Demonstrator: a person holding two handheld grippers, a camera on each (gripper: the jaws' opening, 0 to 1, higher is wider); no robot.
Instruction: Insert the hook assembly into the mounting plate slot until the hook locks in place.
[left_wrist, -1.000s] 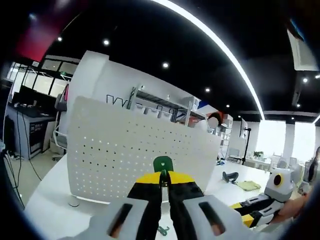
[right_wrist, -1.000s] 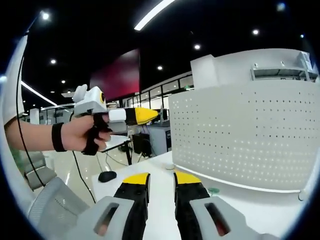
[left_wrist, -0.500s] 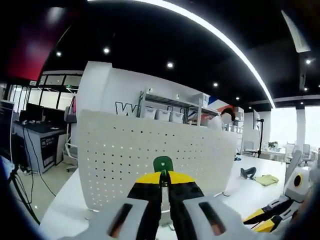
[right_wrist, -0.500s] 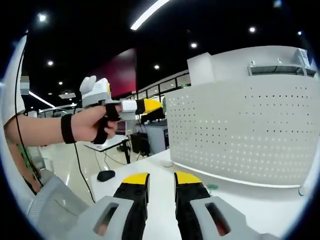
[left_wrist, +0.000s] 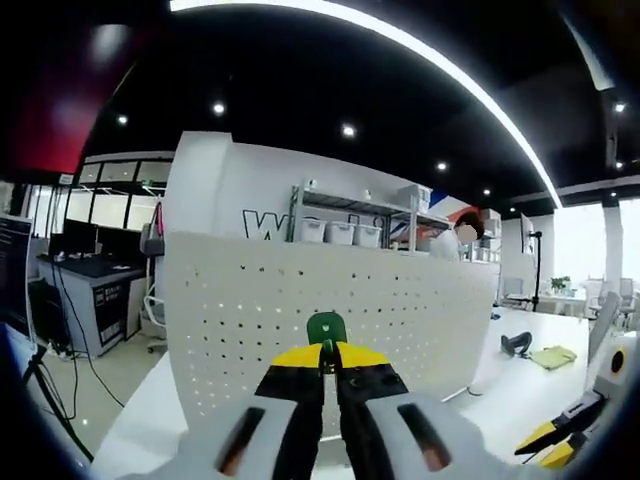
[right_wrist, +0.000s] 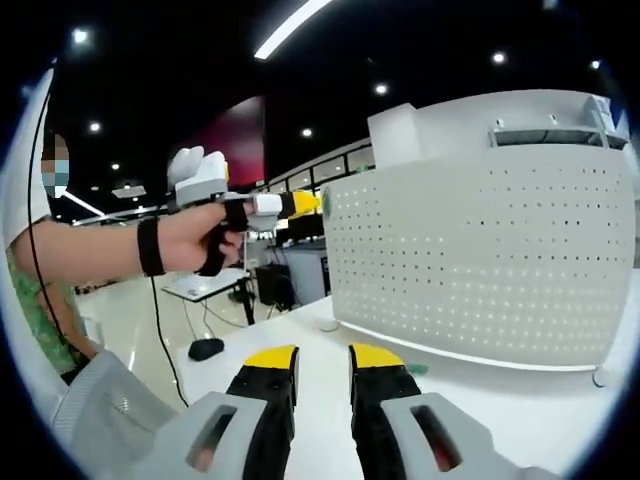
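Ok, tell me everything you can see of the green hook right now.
The hook shows as a small green plastic-looking piece with a rounded top, pinched upright between the yellow tips of the shut left gripper, which hide its lower part. It sits in front of the white pegboard. In the right gripper view it is a green speck at that gripper's tip, at the pegboard's edge; contact cannot be told.

Ceiling spots and a bright light strip (left_wrist: 430, 60) lit the dark-ceilinged room; fisheye edges bowed, slightly soft.
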